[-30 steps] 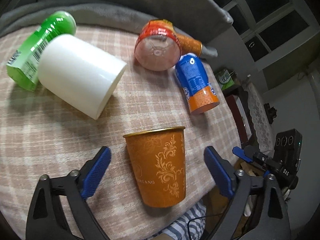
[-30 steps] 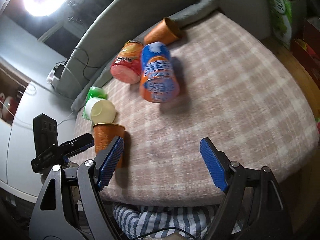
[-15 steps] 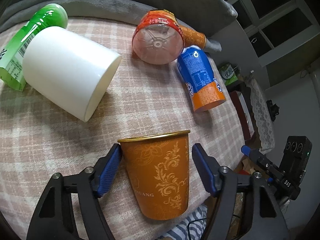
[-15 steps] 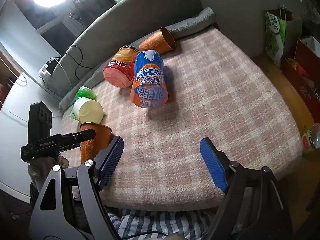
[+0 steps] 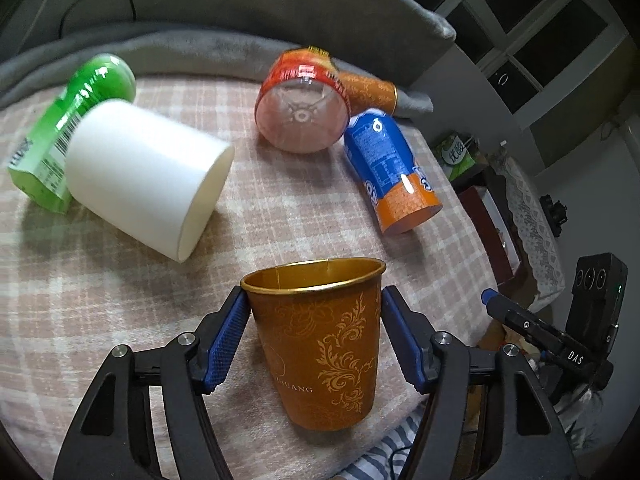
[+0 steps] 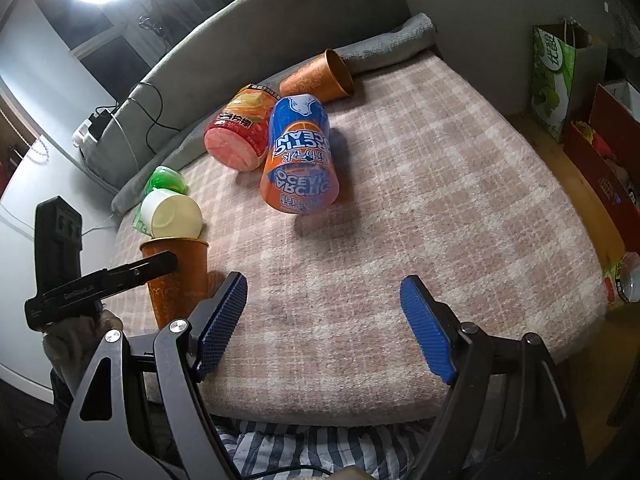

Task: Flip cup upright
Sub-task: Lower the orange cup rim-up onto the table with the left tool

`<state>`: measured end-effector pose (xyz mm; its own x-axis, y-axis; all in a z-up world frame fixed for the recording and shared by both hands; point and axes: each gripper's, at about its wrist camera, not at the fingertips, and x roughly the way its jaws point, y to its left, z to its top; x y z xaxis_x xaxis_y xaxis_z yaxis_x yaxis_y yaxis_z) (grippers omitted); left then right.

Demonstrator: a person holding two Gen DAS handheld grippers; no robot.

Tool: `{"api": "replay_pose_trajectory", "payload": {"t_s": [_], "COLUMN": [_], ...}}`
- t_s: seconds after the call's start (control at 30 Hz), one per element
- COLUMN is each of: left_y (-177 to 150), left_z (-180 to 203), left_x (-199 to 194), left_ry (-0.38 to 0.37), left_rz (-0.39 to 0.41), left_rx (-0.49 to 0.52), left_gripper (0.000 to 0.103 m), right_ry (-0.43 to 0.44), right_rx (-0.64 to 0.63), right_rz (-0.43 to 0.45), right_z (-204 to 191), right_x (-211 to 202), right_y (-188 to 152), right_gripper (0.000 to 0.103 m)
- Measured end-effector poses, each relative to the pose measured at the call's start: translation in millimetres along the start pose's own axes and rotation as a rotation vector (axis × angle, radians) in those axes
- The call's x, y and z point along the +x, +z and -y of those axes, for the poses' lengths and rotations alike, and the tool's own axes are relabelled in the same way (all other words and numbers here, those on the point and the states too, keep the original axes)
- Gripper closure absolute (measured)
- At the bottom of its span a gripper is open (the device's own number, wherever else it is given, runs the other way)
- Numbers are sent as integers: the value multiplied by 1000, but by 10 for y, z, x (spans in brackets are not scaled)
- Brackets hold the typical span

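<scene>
Orange cup (image 5: 320, 344) stands upright, mouth up, at the blanket's (image 5: 120, 300) near edge, 6 o'clock in left wrist view. Left gripper (image 5: 314, 340) straddles it: both blue pads (image 5: 224, 344) sit at the cup's sides just below the rim, looks pinched. White cup (image 5: 140, 176) lies on its side at 10 o'clock, touching a green bottle (image 5: 68, 128) behind it. Red jar (image 5: 304, 108) and blue can (image 5: 392, 172) lie at 1 o'clock, a second orange cup (image 6: 320, 76) on its side beyond them. Right gripper (image 6: 326, 328) hovers spread wide over bare blanket, holding nothing.
</scene>
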<state>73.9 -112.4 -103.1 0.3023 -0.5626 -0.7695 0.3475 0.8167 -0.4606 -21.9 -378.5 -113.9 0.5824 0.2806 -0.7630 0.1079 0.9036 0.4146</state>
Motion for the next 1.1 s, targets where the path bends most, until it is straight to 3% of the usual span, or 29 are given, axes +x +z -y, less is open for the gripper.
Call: {"api": "replay_pose_trajectory", "payload": {"t_s": [0.57, 1.1], "left_y": [-9, -10], "left_z": [218, 282], "left_x": [-172, -72], "left_ry": [209, 285], "left_rz": [198, 270], "left_rx": [164, 220], "left_gripper": [36, 37], "right_ry": [-1, 5], "right_rx": [-7, -5], "right_rz": [-3, -9], "right_z": [-52, -56], "right_x": [10, 27], "right_y": [7, 29], "right_gripper": [21, 21]}}
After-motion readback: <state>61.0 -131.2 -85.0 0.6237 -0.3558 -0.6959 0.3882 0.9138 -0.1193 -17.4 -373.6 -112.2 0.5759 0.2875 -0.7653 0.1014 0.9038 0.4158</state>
